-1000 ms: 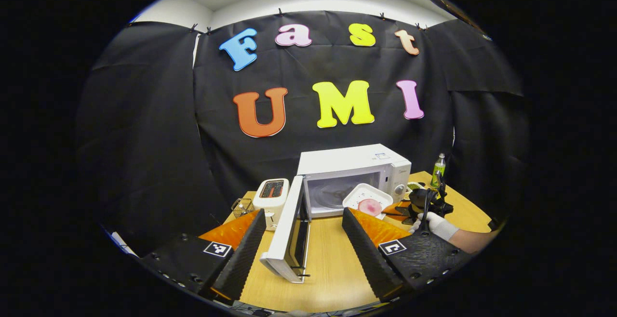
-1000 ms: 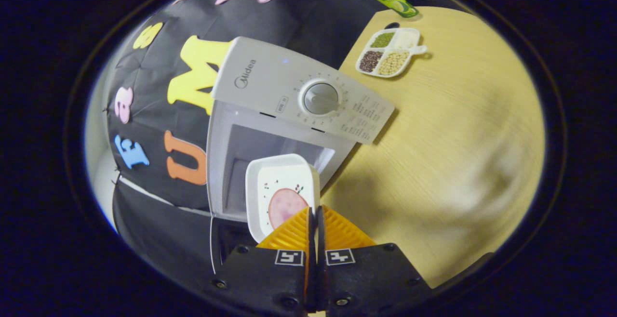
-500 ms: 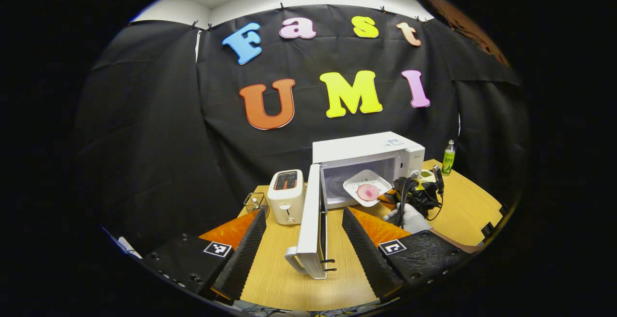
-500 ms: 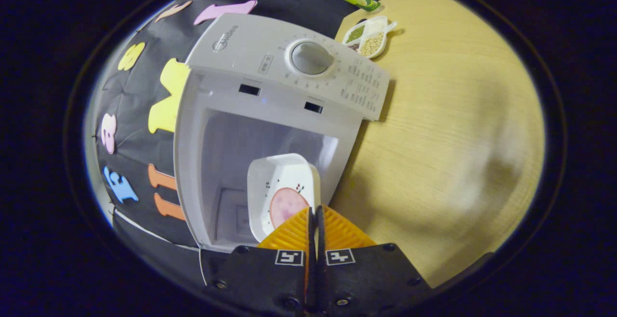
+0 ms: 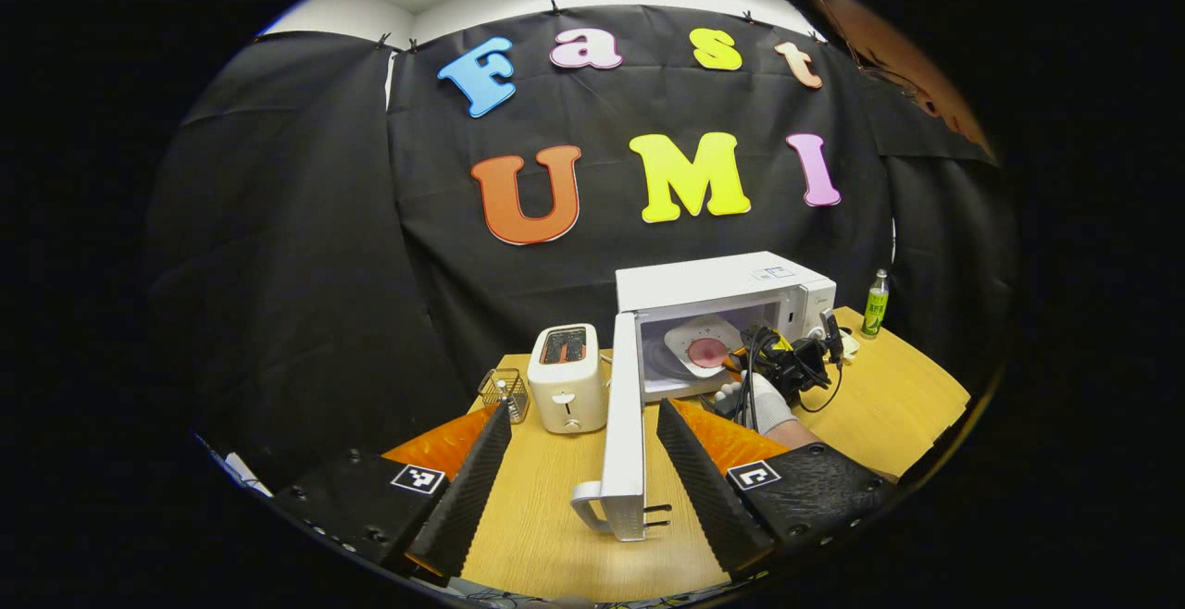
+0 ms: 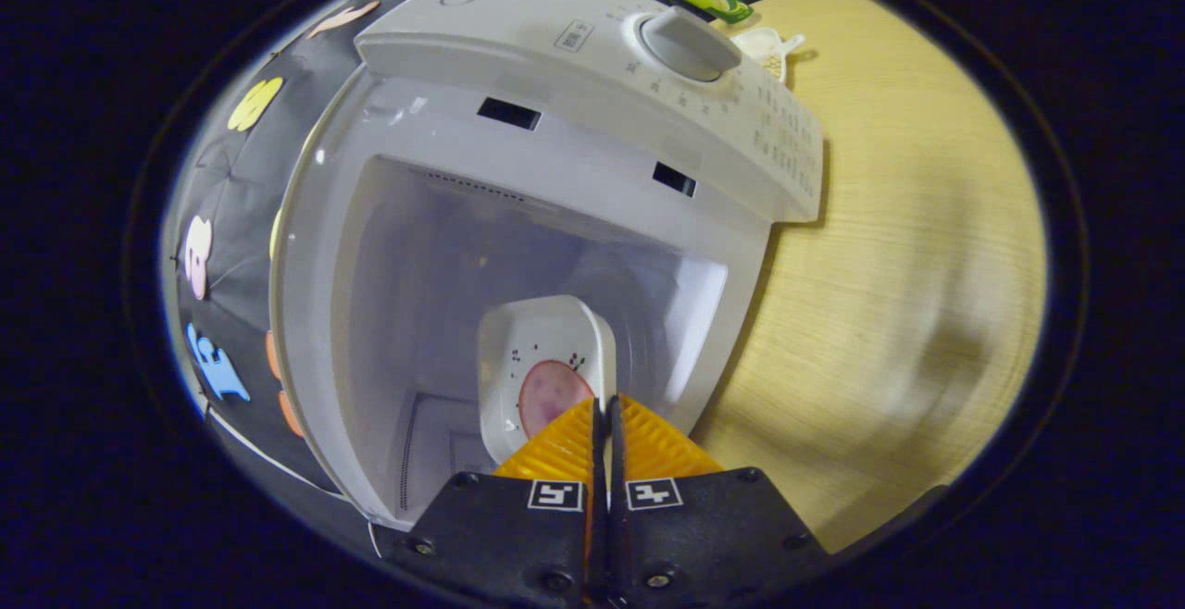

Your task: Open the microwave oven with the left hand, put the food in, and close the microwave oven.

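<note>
We see the white microwave oven (image 5: 727, 290) standing on the wooden desk (image 5: 546, 516) with its door (image 5: 625, 433) swung wide open toward us. In the left gripper view, the left gripper (image 5: 583, 461) hangs above the desk, in front of the door. Its jaws are wide apart and hold nothing. The door's edge and handle sit between the 2 fingers in the picture, but farther off, and the fingers do not touch it.

The right gripper (image 6: 604, 405) has its jaws pressed together on the near rim of a white plate (image 6: 542, 350). On the plate lies 1 round pink slice of food (image 6: 551, 396). In the right gripper view, the plate reaches into the open oven, with the oven's walls around it. We cannot tell if the plate rests on the oven floor. In the left gripper view we see this same gripper farther off, held by a hand in a white glove (image 5: 764, 401) at the oven's mouth, with the plate inside the opening.

A white toaster (image 5: 567, 390) stands on the desk just left of the open door, and a small wire basket (image 5: 505, 390) sits beside it. A green bottle (image 5: 875, 299) stands to the right of the oven, and a small white dish (image 6: 767, 40) lies near it. The big knob (image 6: 685, 35) on the oven's front shows in the right gripper view.
</note>
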Demonstrator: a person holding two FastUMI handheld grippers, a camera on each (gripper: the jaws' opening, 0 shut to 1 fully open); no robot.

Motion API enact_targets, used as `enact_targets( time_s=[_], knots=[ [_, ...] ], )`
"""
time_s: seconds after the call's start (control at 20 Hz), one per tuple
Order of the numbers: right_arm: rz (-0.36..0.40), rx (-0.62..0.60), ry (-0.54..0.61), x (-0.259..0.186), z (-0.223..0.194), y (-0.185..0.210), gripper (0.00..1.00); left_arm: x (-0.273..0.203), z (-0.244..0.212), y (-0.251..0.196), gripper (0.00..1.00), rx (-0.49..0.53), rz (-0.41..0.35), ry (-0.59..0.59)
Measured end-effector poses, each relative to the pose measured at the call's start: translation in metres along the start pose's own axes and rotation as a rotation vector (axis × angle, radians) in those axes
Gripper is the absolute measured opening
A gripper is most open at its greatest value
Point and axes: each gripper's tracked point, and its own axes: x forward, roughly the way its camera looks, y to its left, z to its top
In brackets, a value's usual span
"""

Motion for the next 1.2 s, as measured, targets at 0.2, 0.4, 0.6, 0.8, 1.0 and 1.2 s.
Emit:
enact_targets(
  time_s=[0.2,0.4,0.6,0.8,1.0,1.2],
  knots=[
    [-0.015,0.005,-0.006,0.023,-0.005,-0.005,0.0,0.006,-0.001,0.005,0.95,-0.012,0.003,0.004],
    [0.08,0.008,-0.009,0.019,-0.003,0.021,0.14,0.006,-0.004,0.008,0.95,-0.005,0.003,0.007],
    [0.142,-0.087,-0.051,-0.02,0.012,0.06,0.89,0.002,0.003,0.012,0.95,-0.018,0.0,-0.014],
    [0.115,-0.229,-0.054,-0.06,0.034,0.067,0.99,-0.005,0.012,0.013,0.95,-0.02,-0.011,-0.035],
    [0.086,-0.376,-0.049,-0.108,0.069,0.06,0.99,-0.01,0.025,0.014,0.95,-0.013,-0.025,-0.068],
    [0.073,-0.586,-0.018,-0.159,0.1,0.057,1.0,-0.014,0.031,0.011,0.95,-0.011,-0.028,-0.1]
  ],
)
